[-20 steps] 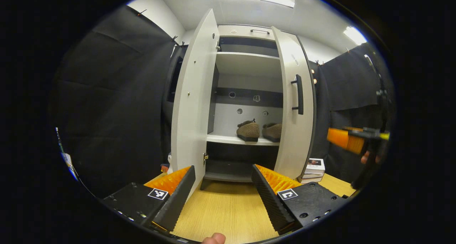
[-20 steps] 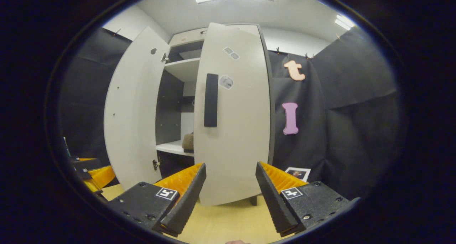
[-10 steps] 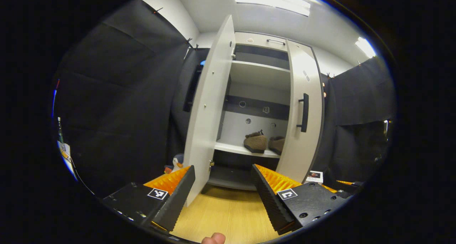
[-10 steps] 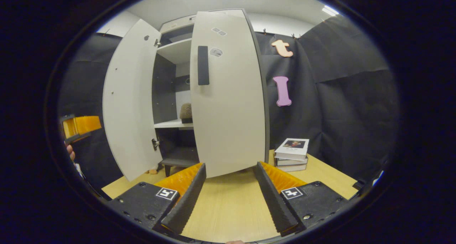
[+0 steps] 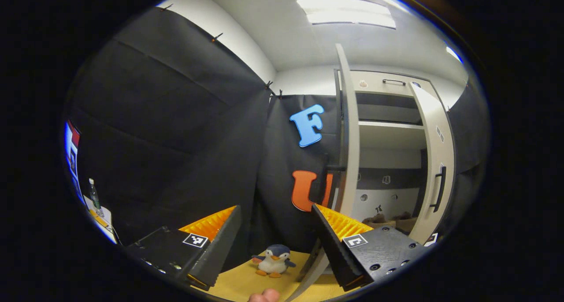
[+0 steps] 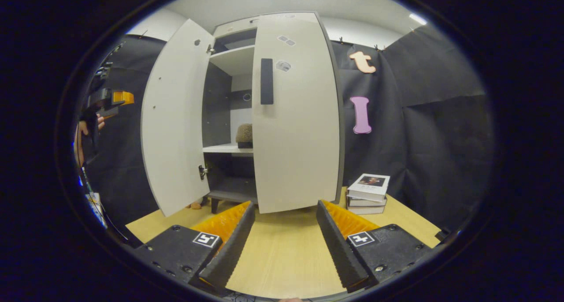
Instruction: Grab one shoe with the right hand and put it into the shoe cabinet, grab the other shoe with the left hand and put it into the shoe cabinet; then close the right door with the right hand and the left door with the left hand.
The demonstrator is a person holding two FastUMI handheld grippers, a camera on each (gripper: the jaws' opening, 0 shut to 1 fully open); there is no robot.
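Showing one cabinet (image 6: 246, 112) at centre of the right gripper view, with two doors. Standing wide open: left door (image 6: 176, 117), swung toward frame left. Standing partly closed: right door (image 6: 297, 117), covering the right half of the interior, one dark handle (image 6: 266, 81) on its face. Resting on the middle shelf (image 6: 224, 148): one shoe (image 6: 244, 136), seen in the gap between the doors.

Showing two shoes (image 5: 390, 222) in the left gripper view, lower right of the frame, sitting side by side on the shelf, partly hidden behind that gripper's right finger. Appearing edge-on at centre right: left door (image 5: 350, 143). Appearing beyond it: right door (image 5: 436, 161).

Left gripper (image 5: 275, 236): fingers spread apart, holding nothing, pointing at the black cloth wall left of the cabinet. Also appearing at far left of the right gripper view, held in a hand (image 6: 86, 132), well apart from the left door.

Right gripper (image 6: 285, 231): fingers spread apart, holding nothing, hovering over the table (image 6: 282, 258) in front of the right door, not touching it.

Other items: one penguin toy (image 5: 273, 260) standing on the table between the left gripper's fingers, low in frame; one stack of books (image 6: 368, 194) just right of the cabinet; one bottle (image 5: 93, 196) at far left of the left gripper view.
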